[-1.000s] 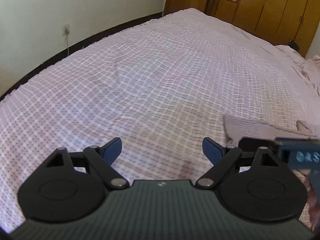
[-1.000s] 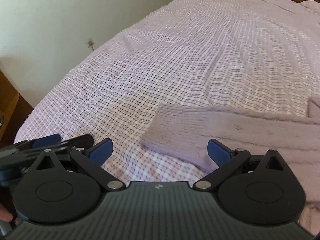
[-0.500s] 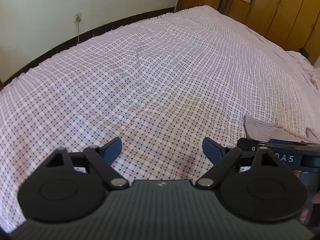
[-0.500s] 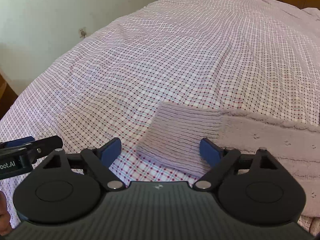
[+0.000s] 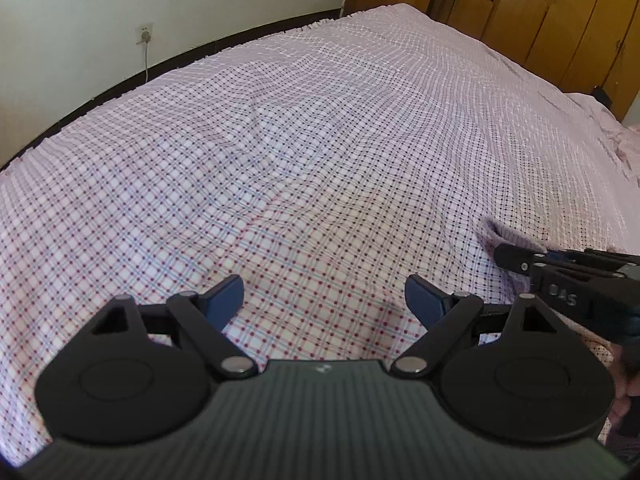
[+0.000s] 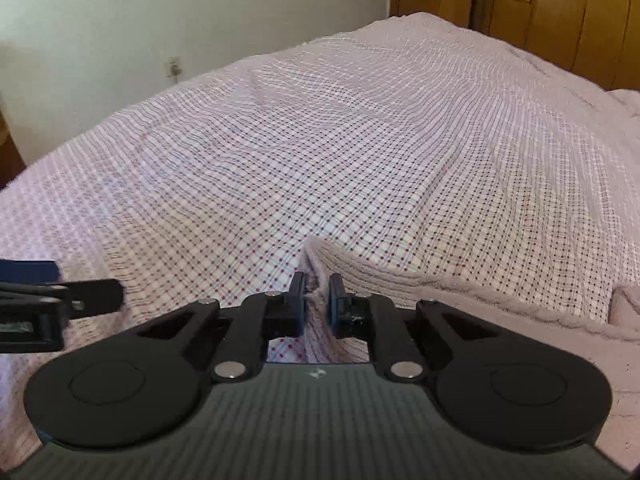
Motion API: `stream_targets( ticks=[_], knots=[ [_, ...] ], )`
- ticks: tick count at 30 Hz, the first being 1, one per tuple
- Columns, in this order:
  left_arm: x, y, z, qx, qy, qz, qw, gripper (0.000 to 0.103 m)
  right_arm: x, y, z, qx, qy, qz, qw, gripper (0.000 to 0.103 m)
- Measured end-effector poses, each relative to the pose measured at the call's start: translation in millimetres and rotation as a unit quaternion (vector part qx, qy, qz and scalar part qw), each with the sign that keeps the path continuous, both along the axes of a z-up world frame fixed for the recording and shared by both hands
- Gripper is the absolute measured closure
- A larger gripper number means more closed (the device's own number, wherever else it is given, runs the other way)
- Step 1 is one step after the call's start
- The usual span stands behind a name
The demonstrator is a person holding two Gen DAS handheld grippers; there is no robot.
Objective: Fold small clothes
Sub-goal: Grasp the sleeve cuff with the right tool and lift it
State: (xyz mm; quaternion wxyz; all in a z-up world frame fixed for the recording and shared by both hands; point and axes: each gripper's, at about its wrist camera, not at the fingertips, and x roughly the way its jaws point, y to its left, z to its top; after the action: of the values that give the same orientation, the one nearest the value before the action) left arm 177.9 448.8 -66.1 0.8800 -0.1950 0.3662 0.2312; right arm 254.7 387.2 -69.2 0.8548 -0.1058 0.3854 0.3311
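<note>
Your right claw (image 6: pixel 317 300) pinching ribbed cuff of knit garment (image 6: pixel 460 292), corner lifted off bed (image 6: pixel 280 152). Garment's long axis runs away right from that claw. Your left claw (image 5: pixel 324 300) spread wide, gripping nothing, just left of cuff: right is the arm on it.

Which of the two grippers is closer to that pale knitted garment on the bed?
Right. The right gripper is pinching the knitted garment by its edge; the left gripper is open over bare bedspread, beside it.
</note>
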Motion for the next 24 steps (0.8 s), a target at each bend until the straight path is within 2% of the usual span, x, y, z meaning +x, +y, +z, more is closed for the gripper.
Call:
stream_targets(
  ticks=[10, 19, 24],
  knots=[
    [23, -35, 13, 0.002, -0.015, -0.041, 0.9990, 0.014, -3, -23, 17, 0.006, 0.004, 0.007, 1.000, 0.092],
    [41, -64, 23, -0.010, -0.026, -0.071, 0.9971, 0.014, 2, -61, 30, -0.011, -0.017, -0.024, 0.999, 0.093],
    [59, -87, 21, -0.009, -0.016, -0.102, 0.9946, 0.014, 9, -94, 40, -0.006, -0.023, -0.042, 0.999, 0.095]
  ],
)
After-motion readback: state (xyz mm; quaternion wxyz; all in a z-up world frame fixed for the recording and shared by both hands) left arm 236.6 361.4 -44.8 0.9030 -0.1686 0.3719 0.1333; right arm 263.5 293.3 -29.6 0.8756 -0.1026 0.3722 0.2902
